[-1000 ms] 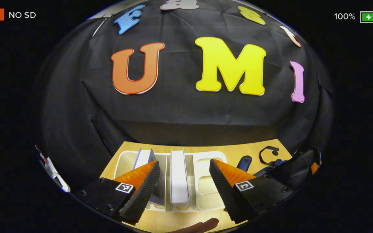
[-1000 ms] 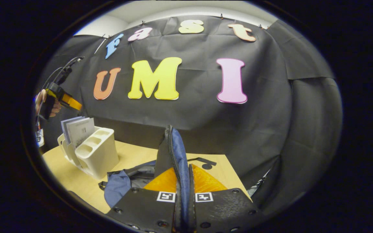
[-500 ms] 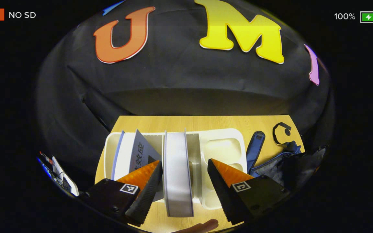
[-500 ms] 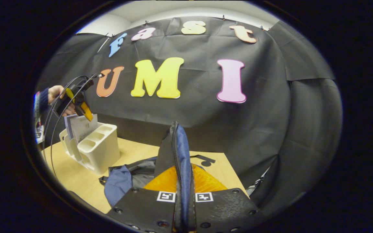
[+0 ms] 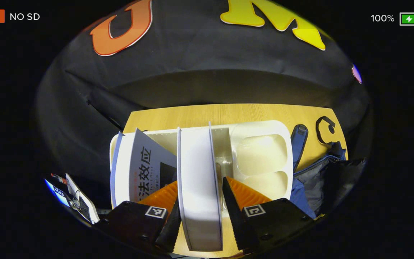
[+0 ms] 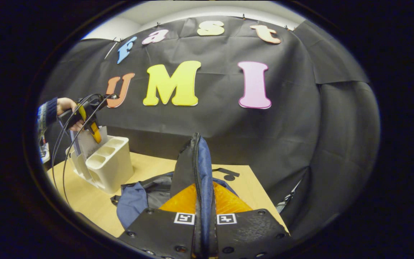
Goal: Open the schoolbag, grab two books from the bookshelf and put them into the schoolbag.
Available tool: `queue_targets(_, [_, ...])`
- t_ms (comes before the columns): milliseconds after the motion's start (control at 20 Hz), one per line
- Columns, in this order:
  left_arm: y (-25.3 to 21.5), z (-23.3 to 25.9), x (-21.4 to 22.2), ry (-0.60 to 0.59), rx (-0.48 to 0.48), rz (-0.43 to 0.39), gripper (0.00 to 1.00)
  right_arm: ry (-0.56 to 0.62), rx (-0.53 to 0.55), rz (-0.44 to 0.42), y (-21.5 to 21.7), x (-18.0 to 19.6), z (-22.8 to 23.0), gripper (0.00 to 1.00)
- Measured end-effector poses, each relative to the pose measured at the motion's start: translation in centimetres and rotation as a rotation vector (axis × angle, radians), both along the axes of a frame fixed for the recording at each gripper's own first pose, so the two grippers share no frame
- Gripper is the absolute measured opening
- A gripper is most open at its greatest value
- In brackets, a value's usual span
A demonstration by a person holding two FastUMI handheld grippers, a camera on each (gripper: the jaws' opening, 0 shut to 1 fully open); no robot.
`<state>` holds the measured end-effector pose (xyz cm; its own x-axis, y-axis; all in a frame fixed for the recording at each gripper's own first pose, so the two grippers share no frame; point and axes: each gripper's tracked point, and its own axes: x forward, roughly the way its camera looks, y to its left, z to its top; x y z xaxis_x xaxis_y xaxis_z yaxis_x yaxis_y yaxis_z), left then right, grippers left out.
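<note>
In the left gripper view, the left gripper (image 5: 200, 212) is at the bottom centre of the frame, and a white book (image 5: 199, 187) stands between its two fingers. The fingers are very near the covers on both sides, but I cannot tell if they already press on the book. This book stands upright in a cream bookshelf (image 5: 264, 129) in the middle of the frame. A second book (image 5: 146, 169) with a grey cover leans in the left compartment, just beside the first one. The bookshelf stands on a wooden table (image 5: 228, 111). The blue schoolbag (image 5: 311, 172) lies at the right of the frame, near the bookshelf.

In the right gripper view, the right gripper (image 6: 204, 216) at the bottom centre is closed on the raised flap of the schoolbag (image 6: 198, 169) and holds it up, so the bag is open. At the left of this frame, a hand (image 6: 67, 108) holds the left gripper (image 6: 95, 135) over the bookshelf (image 6: 110, 165).
</note>
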<state>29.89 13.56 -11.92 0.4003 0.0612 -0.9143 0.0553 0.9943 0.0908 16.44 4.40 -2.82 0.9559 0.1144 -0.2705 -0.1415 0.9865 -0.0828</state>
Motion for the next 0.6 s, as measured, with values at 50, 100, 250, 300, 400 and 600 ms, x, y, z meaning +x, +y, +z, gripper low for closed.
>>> queue_targets(50, [-0.2, -0.1, -0.3, 0.02, -0.001, -0.001, 0.6, 0.004, 0.007, 0.002, 0.1, 0.1, -0.2, 0.08])
queue_targets(100, [-0.1, -0.1, -0.2, 0.023, -0.004, -0.009, 0.52, 0.003, 0.006, 0.0, 0.2, 0.1, -0.3, 0.08])
queue_targets(250, [-0.1, 0.0, -0.4, 0.016, -0.013, 0.002, 0.5, 0.004, -0.017, -0.001, 0.2, 0.0, -0.6, 0.08])
queue_targets(300, [0.0, 0.1, -0.6, 0.014, -0.016, 0.019, 0.49, 0.005, -0.023, 0.003, 0.4, -0.1, -0.6, 0.07])
queue_targets(400, [0.1, 0.5, -1.5, 0.011, -0.027, 0.051, 0.48, 0.007, -0.025, 0.005, 0.6, -0.1, -0.8, 0.08])
queue_targets(600, [-0.7, 2.4, -4.7, -0.011, -0.11, 0.06, 0.48, 0.022, -0.02, -0.004, 0.5, -0.1, -1.2, 0.07])
